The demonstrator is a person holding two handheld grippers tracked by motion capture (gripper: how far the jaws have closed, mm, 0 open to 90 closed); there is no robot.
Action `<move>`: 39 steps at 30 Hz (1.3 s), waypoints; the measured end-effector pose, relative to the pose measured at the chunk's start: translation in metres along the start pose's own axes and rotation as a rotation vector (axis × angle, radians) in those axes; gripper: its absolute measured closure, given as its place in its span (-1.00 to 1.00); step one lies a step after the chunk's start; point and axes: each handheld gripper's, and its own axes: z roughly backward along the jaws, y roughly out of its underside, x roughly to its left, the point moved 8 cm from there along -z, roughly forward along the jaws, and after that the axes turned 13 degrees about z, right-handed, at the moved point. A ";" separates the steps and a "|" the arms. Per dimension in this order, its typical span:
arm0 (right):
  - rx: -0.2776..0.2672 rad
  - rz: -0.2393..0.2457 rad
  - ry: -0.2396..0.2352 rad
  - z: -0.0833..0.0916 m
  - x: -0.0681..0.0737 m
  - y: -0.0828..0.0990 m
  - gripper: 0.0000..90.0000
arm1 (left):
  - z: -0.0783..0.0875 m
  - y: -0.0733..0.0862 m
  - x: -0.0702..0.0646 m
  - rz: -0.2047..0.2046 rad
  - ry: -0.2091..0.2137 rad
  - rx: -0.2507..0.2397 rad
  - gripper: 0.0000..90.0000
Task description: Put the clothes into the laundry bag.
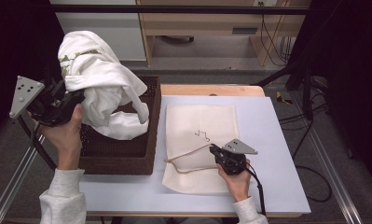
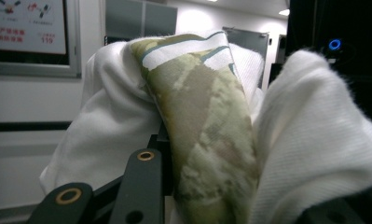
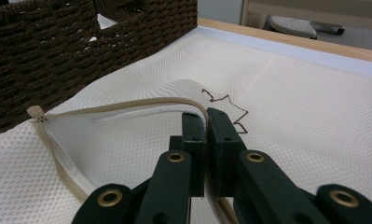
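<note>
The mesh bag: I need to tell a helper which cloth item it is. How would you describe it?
On the white table, right of the dark wicker basket, lies the flat cream mesh bag. The right gripper pinches its tan zipper edge; unlike the crumpled white garment, it has a small brown embroidered mark.

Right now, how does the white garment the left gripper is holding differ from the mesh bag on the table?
The white garment is bunched and hangs lifted above the brown basket; the mesh bag lies flat on the table. The garment is bright white with a camouflage-patterned patch; the bag is cream netting with a zipper edge and a small dark mark. The left gripper holds the garment up, while the right gripper pinches the bag's zipper edge. Both are soft fabric.
</note>
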 end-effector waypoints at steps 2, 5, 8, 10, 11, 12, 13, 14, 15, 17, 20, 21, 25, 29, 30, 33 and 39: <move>-0.002 -0.001 -0.001 0.000 0.000 0.000 0.93 | 0.002 -0.007 -0.009 -0.007 0.019 -0.018 0.47; 0.000 0.003 0.001 0.000 0.000 0.000 0.93 | 0.005 -0.017 -0.024 -0.015 0.046 -0.038 0.47; 0.000 -0.002 0.001 0.000 0.000 0.000 0.93 | 0.006 -0.025 -0.037 -0.023 0.073 -0.060 0.47; -0.003 -0.001 0.001 0.000 -0.001 0.000 0.93 | 0.007 -0.029 -0.046 -0.028 0.088 -0.067 0.47; -0.002 -0.003 0.001 0.000 -0.001 0.000 0.93 | 0.006 -0.031 -0.050 -0.029 0.096 -0.072 0.47; -0.002 -0.003 0.002 0.000 -0.001 0.000 0.93 | 0.006 -0.033 -0.055 -0.035 0.102 -0.076 0.47; -0.003 -0.003 0.001 0.000 -0.001 0.000 0.93 | 0.006 -0.034 -0.059 -0.039 0.108 -0.080 0.47; -0.003 -0.003 0.002 0.000 -0.001 0.000 0.93 | 0.005 -0.035 -0.064 -0.042 0.115 -0.085 0.47; -0.004 -0.003 0.001 0.000 -0.001 0.000 0.93 | 0.004 -0.037 -0.068 -0.043 0.122 -0.089 0.47; -0.004 -0.005 0.002 0.001 -0.002 0.000 0.93 | 0.003 -0.039 -0.076 -0.041 0.135 -0.095 0.47; -0.004 -0.008 0.001 0.001 -0.002 0.000 0.93 | 0.000 -0.044 -0.089 -0.038 0.159 -0.107 0.47; -0.004 -0.009 0.002 0.001 -0.002 0.000 0.93 | 0.000 -0.045 -0.094 -0.041 0.169 -0.110 0.47; -0.007 -0.010 0.004 0.002 -0.003 0.000 0.93 | -0.005 -0.048 -0.113 -0.052 0.202 -0.128 0.47; -0.007 -0.010 0.003 0.001 -0.004 0.000 0.93 | -0.009 -0.045 -0.132 -0.057 0.230 -0.119 0.47; -0.007 -0.011 0.002 0.001 -0.004 0.000 0.93 | -0.010 -0.045 -0.137 -0.061 0.245 -0.119 0.47; -0.010 -0.016 0.005 0.002 -0.005 0.000 0.93 | -0.013 -0.045 -0.150 -0.051 0.267 -0.132 0.47; -0.014 -0.018 0.004 0.003 -0.006 -0.001 0.93 | -0.018 -0.050 -0.177 -0.057 0.312 -0.152 0.47</move>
